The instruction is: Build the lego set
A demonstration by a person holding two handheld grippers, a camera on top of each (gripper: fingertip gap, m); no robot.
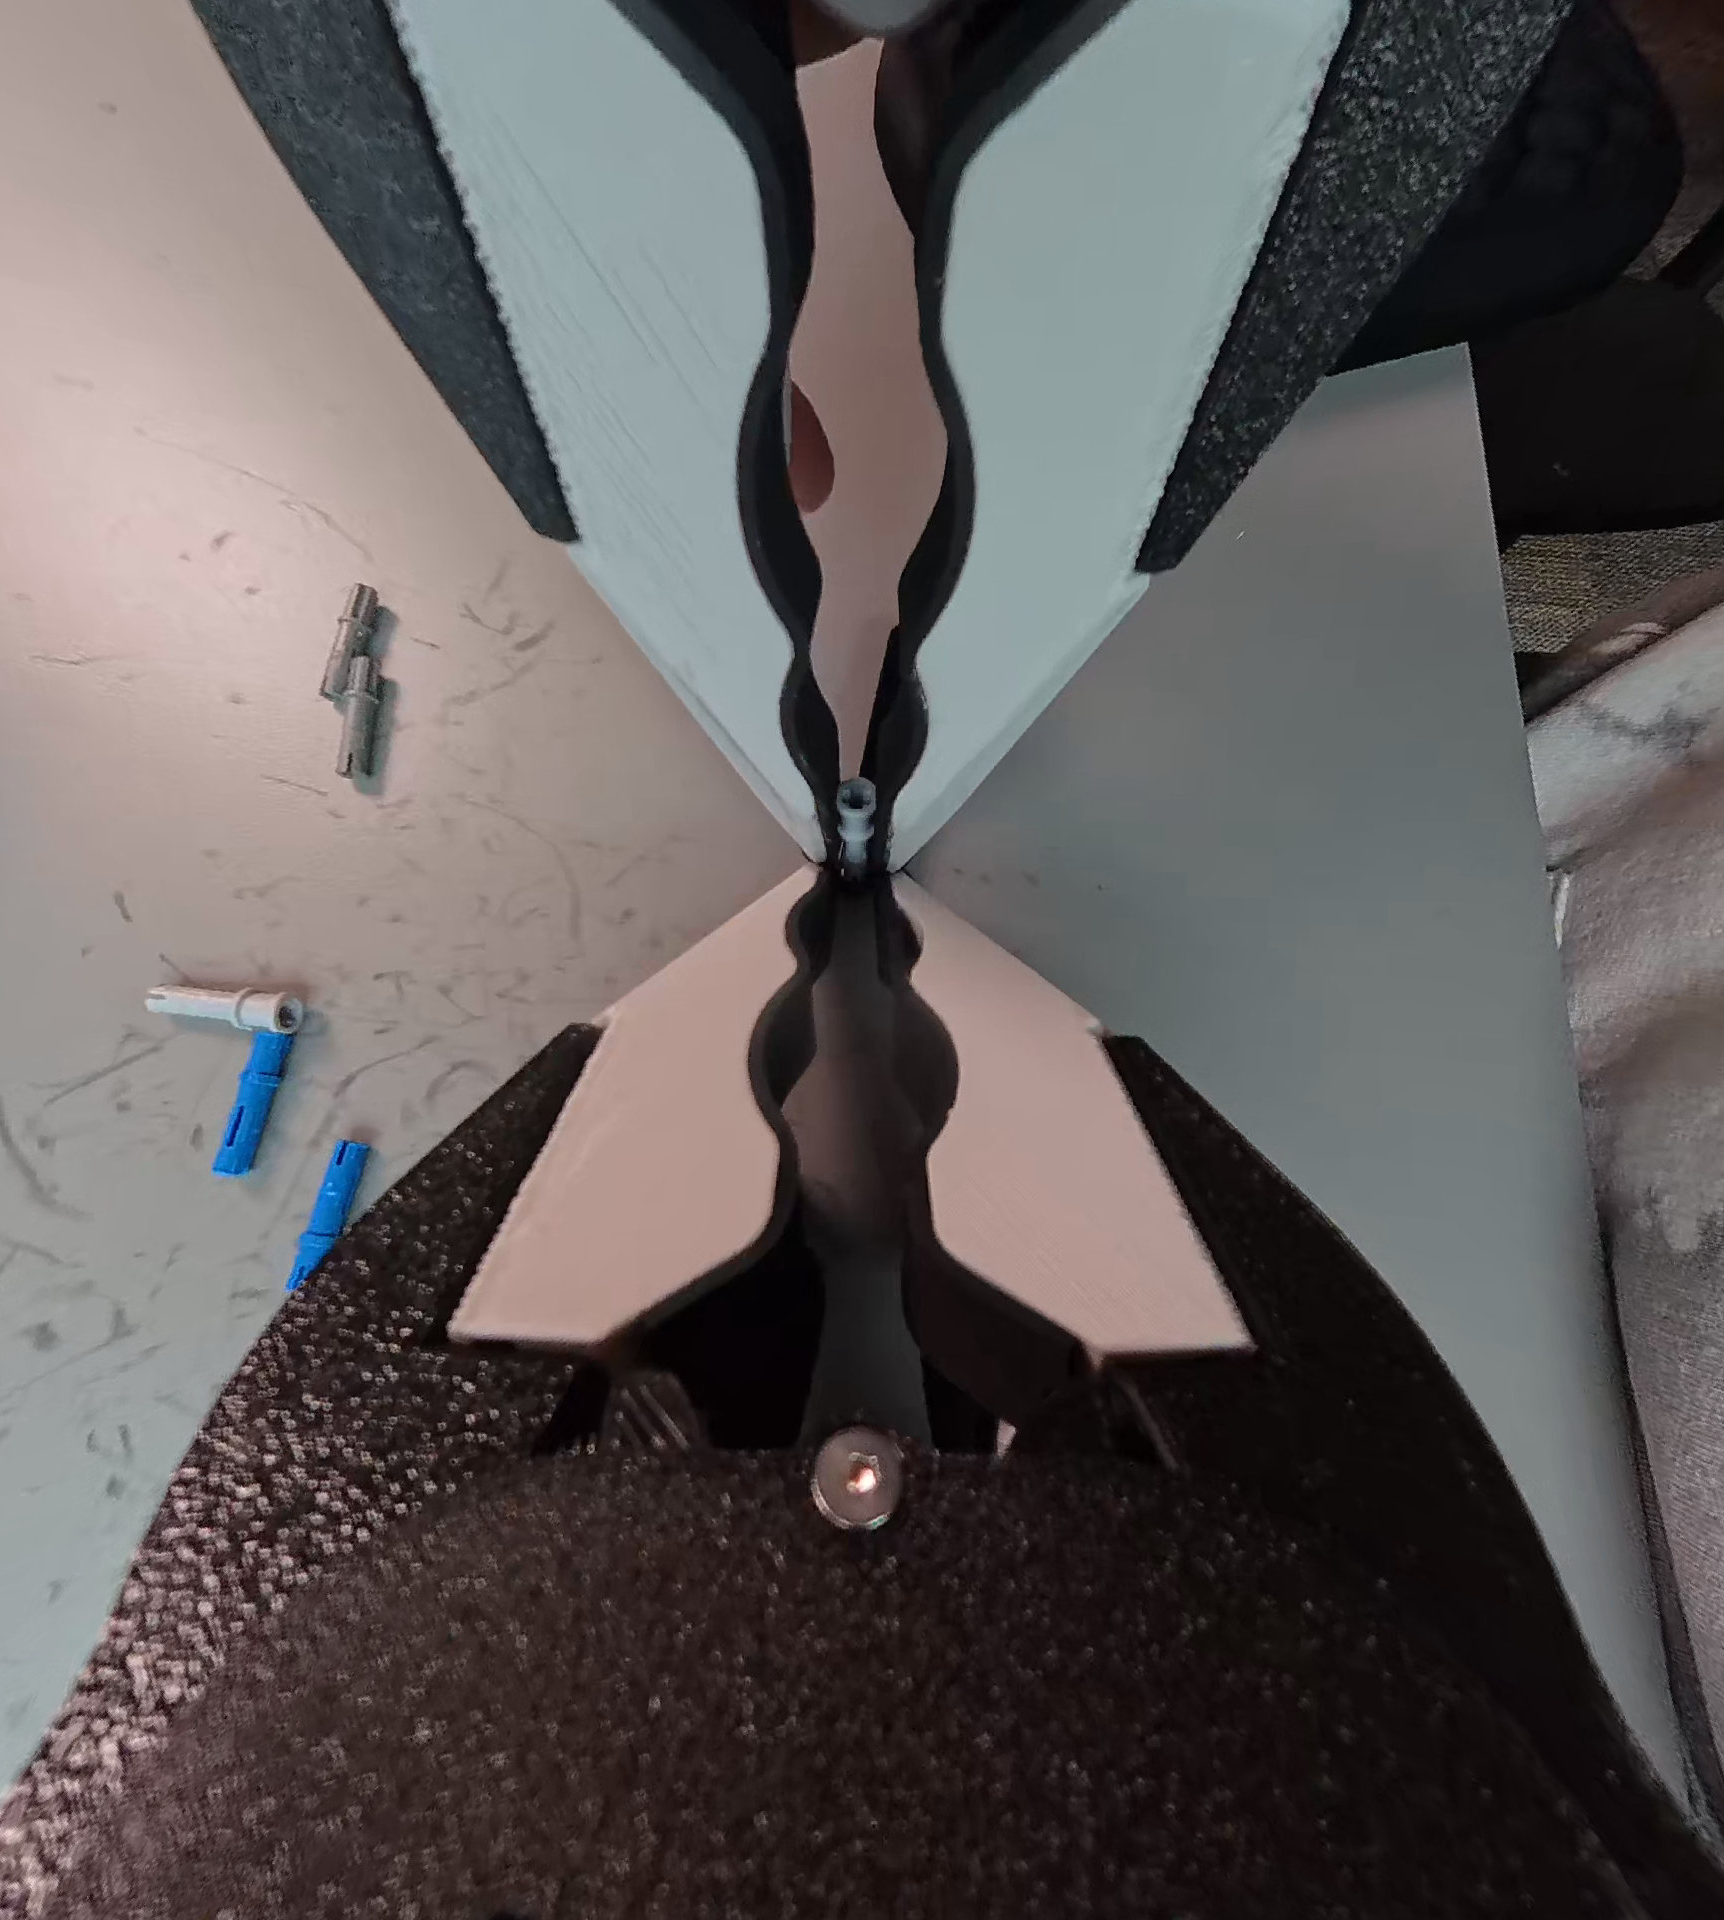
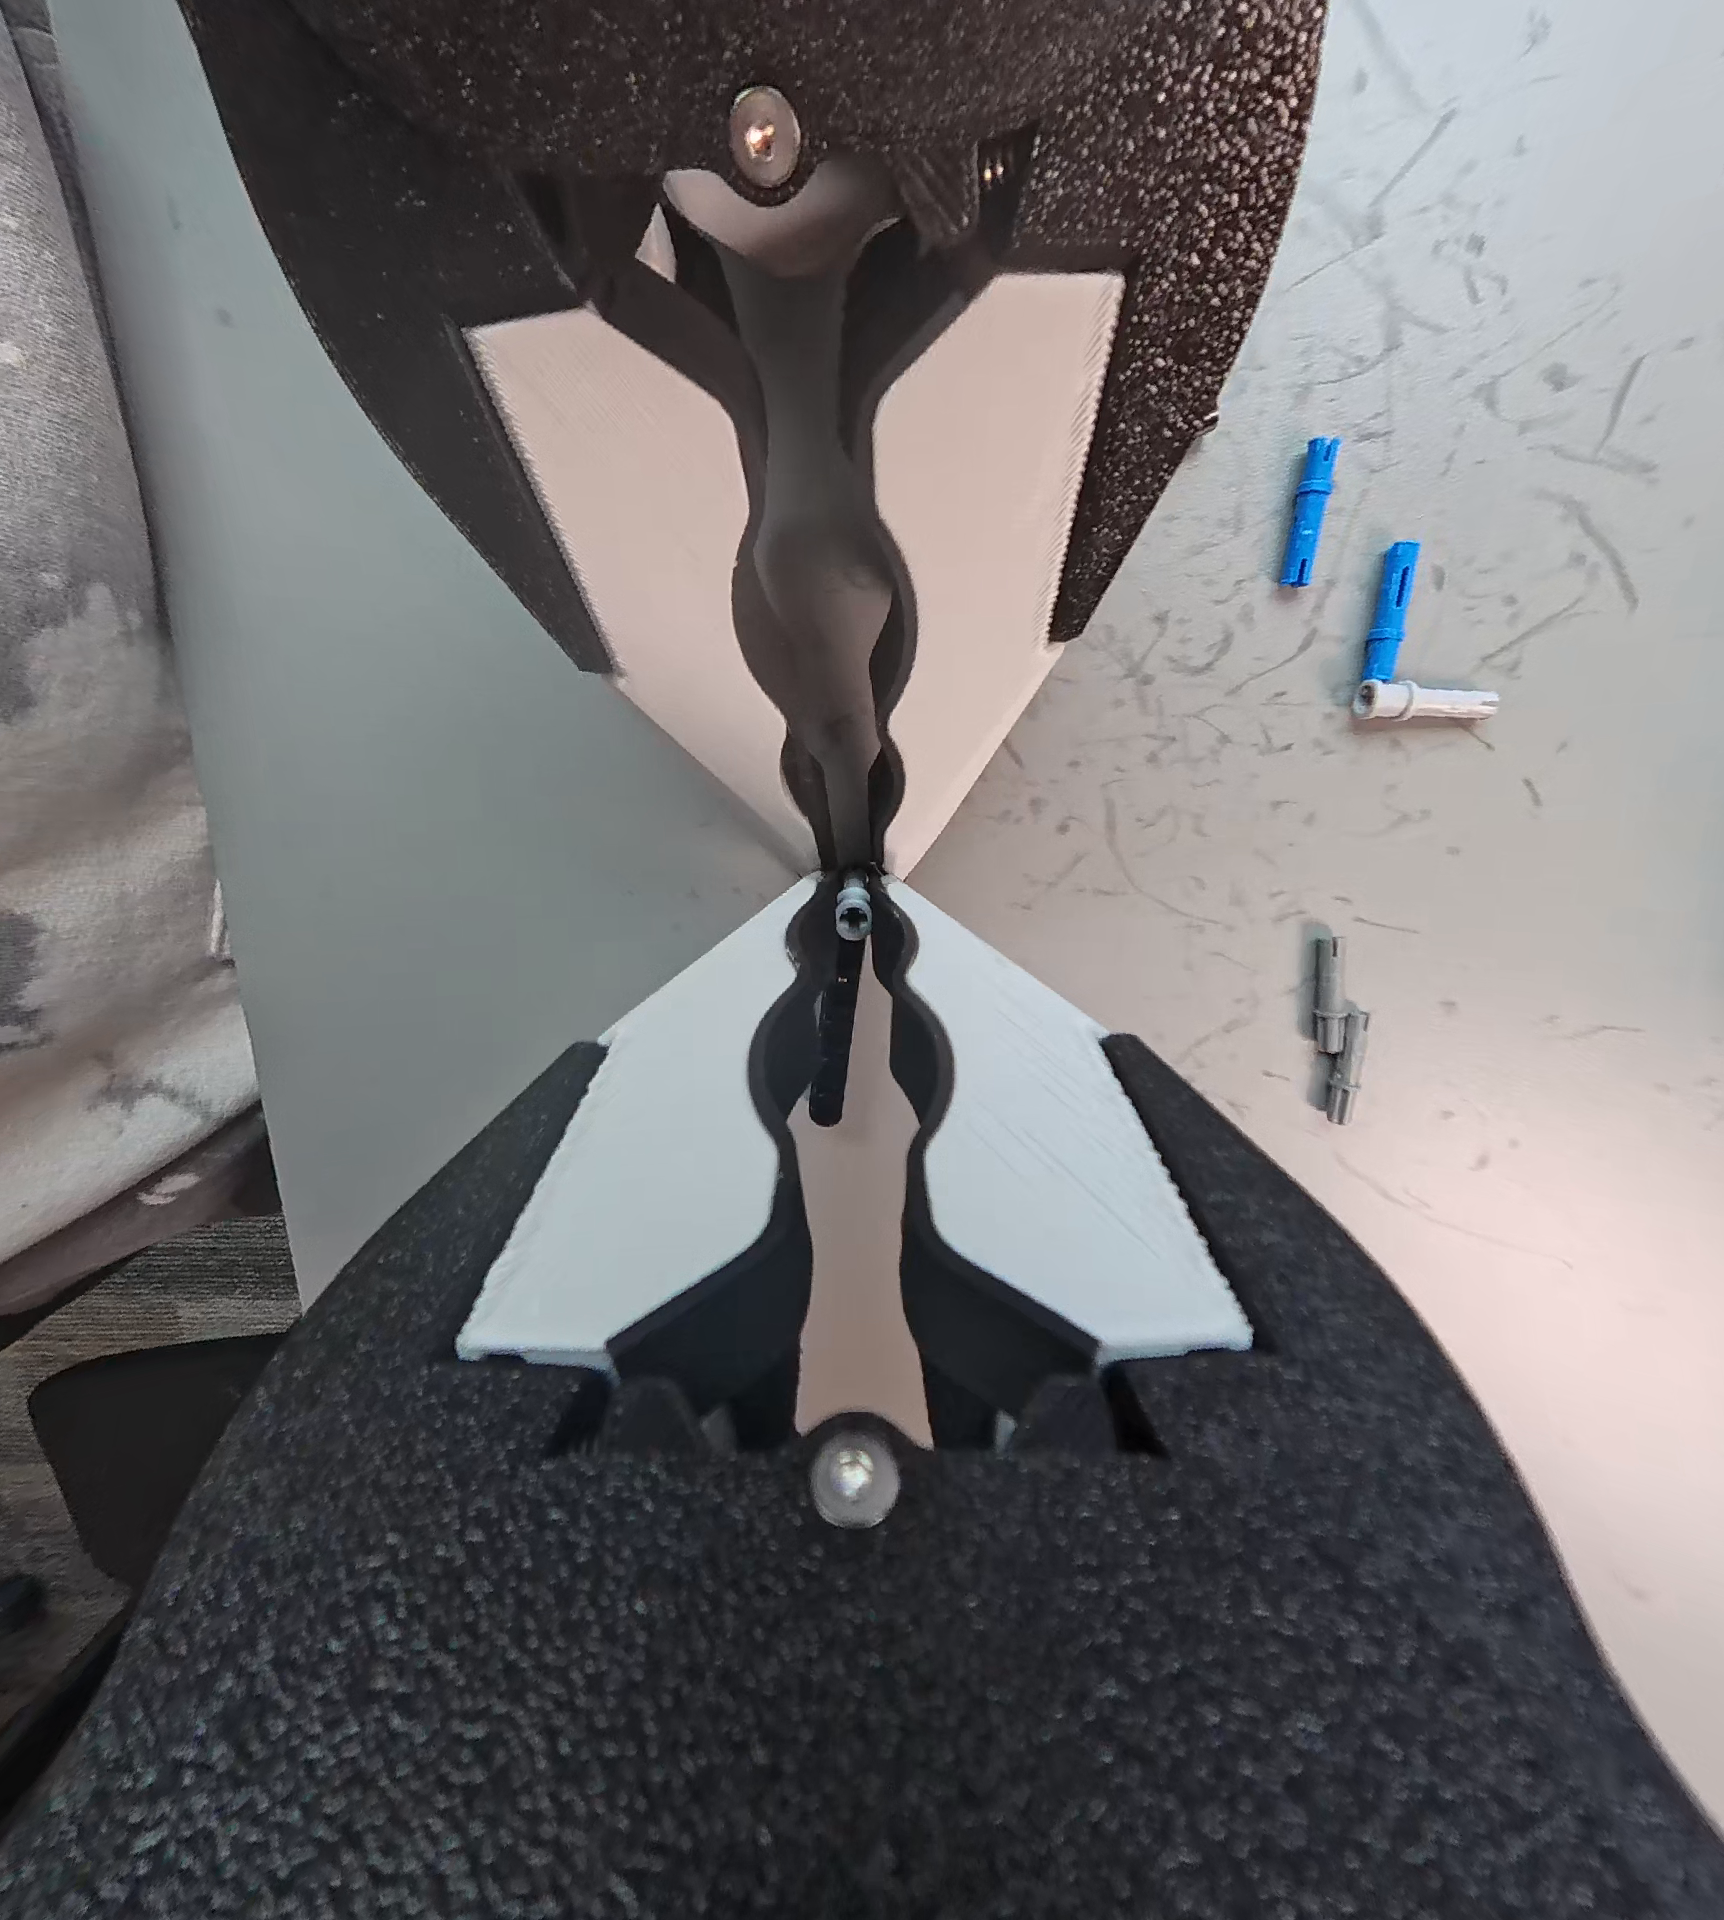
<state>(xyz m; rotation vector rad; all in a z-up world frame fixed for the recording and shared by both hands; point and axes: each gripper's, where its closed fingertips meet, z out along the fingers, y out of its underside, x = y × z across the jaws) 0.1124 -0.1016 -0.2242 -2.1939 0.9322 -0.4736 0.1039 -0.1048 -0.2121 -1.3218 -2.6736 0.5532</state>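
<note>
Held, tip to tip above the tabletop (image 1: 1253, 831) near its edge:
- My left gripper (image 1: 850, 883), clamped at the very tips; what it pinches I cannot make out.
- My right gripper (image 2: 853, 883), closed on a black axle (image 2: 834, 1029), one, with a light grey connector pin (image 2: 852, 910), one, at its front end.
- Handling, as I judge: both pieces tiny, light, rigid plastic, slick; easily twisted out of a tip grip. Best held across the shaft, clear of the mating end.

Loose on the scuffed tabletop, near to far in the left wrist view:
- Blue pins (image 1: 255, 1101), two.
- Light grey axle pin (image 1: 224, 1008), one, touching a blue pin.
- Dark grey pins (image 1: 356, 681), two, side by side.
</note>
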